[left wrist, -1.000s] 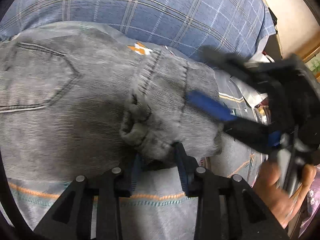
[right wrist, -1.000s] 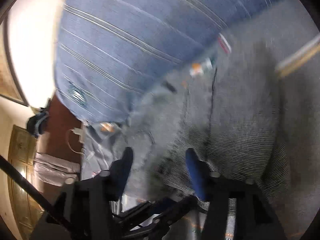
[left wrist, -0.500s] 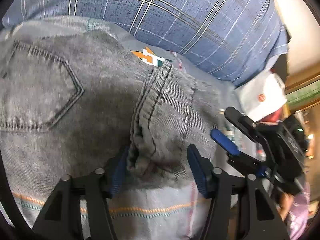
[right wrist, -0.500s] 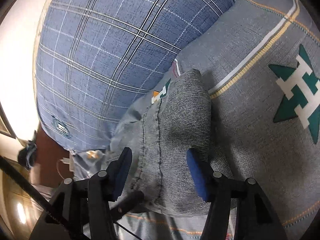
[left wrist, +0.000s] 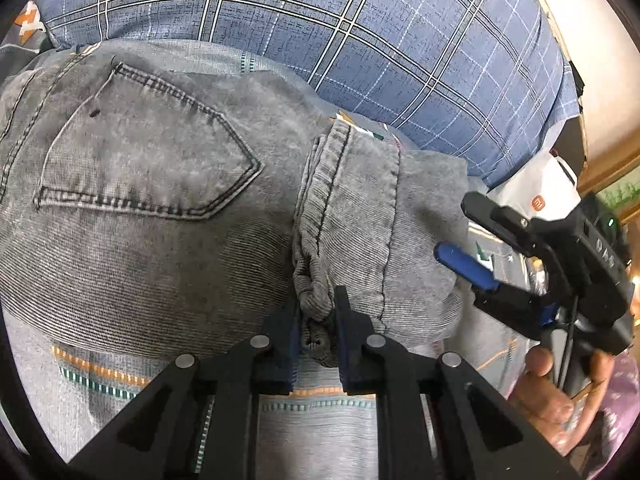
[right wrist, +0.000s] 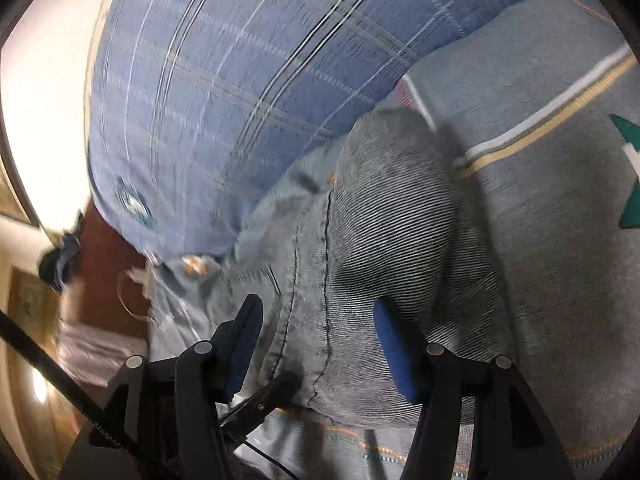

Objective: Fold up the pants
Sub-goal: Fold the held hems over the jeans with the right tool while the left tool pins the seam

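Grey denim pants (left wrist: pixel 152 208) lie folded on a grey patterned bed cover (left wrist: pixel 320 424), back pocket up. My left gripper (left wrist: pixel 318 320) is shut on the bunched leg hem of the pants (left wrist: pixel 316 300) at their near edge. My right gripper (right wrist: pixel 320 336) is open, its blue pads on either side of the folded hem end of the pants (right wrist: pixel 384 240) without closing on it. The right gripper also shows in the left wrist view (left wrist: pixel 472 248), just right of the hem, held by a hand.
A large blue plaid pillow (left wrist: pixel 360 40) lies right behind the pants. A white device with an orange logo (left wrist: pixel 540 192) and a wooden frame stand at the far right. The bed cover (right wrist: pixel 560 240) extends to the right.
My left gripper went from open around the hem to shut on it. My right gripper has stayed open and shifted a little nearer over the hem end.
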Motion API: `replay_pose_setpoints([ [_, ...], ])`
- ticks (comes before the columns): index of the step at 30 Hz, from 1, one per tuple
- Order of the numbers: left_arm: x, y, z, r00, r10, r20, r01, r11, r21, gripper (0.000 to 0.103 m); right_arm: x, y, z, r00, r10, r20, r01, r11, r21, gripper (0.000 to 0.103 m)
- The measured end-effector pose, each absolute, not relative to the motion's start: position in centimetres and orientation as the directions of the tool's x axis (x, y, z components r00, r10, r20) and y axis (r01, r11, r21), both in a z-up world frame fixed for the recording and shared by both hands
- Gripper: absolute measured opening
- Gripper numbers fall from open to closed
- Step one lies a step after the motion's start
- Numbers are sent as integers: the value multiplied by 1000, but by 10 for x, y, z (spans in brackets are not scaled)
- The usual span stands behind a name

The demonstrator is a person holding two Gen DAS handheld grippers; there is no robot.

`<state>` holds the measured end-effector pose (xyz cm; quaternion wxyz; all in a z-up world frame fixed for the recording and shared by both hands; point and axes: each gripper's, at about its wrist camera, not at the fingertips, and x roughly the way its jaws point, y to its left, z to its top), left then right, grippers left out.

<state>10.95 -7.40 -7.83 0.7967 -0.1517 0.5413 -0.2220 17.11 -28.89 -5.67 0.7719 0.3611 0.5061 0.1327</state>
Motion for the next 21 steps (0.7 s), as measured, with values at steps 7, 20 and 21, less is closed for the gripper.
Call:
replay_pose_setpoints([
  [7,115,-87,-74,335,-485,-808,253,872,-418,19,167,-301,-50,518,545,-659,173,688,705,70],
  [20,111,-65,-91,297,-562,-772,173,827,-535,19,230,-210,-29,305,451,-839,-28,885,465,81],
  [21,114,-61,-92,283,-587,-759,154,809,-568,19,244,-195,-34,271,418,-867,-50,905,421,81],
])
